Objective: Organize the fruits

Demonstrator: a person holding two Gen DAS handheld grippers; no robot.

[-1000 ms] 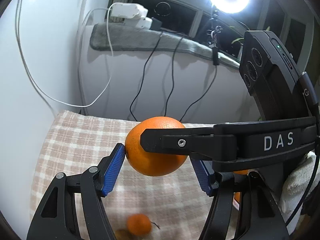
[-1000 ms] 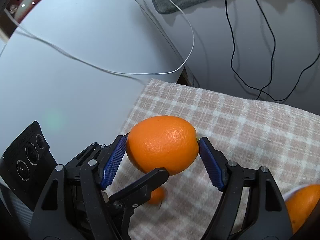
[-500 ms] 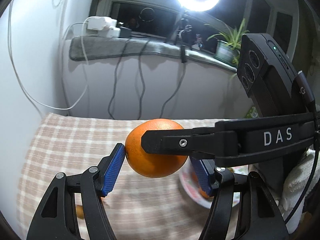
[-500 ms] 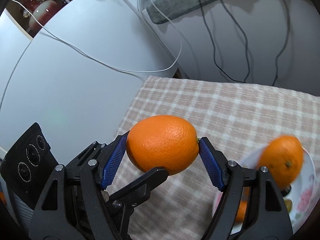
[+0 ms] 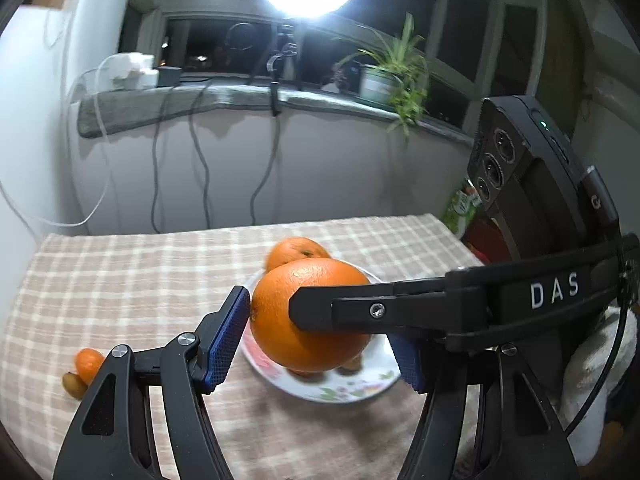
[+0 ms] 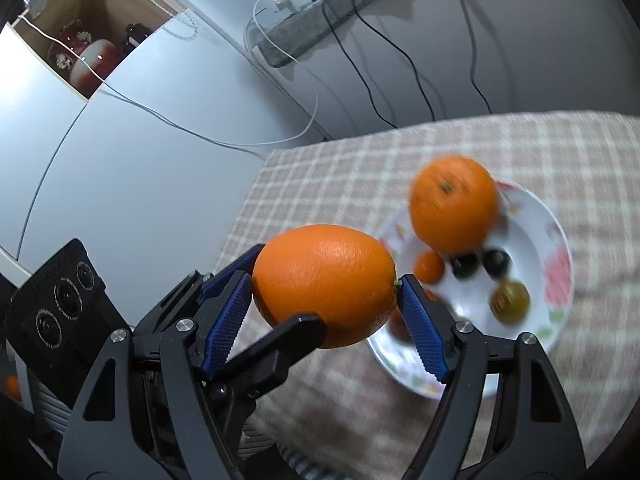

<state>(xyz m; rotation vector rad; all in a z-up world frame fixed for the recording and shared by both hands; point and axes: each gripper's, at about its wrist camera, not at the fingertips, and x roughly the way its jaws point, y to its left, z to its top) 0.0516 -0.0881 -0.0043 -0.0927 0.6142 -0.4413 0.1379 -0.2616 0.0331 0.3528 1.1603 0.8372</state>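
Item: 1 orange [image 6: 325, 284], firm, round, slippery-skinned; we hold it across its middle in both right gripper [image 6: 326, 312] and left gripper [image 5: 316, 340], above the plate [image 6: 556, 248].

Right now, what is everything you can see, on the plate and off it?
large orange: 1, orange, in the air between both grippers
second orange: 1, orange, on the plate
plate: 1, white with flowers, on the cloth
small fruits: at least 4, one orange, two dark, one yellow-green, in the plate
loose fruits: 2, orange and brownish, on the cloth left of the plate
cloth: 1, beige check, on the table
potted plant: 1, green, windowsill
left gripper: black, blue pads, on the large orange
right gripper: black, blue pads, same orange
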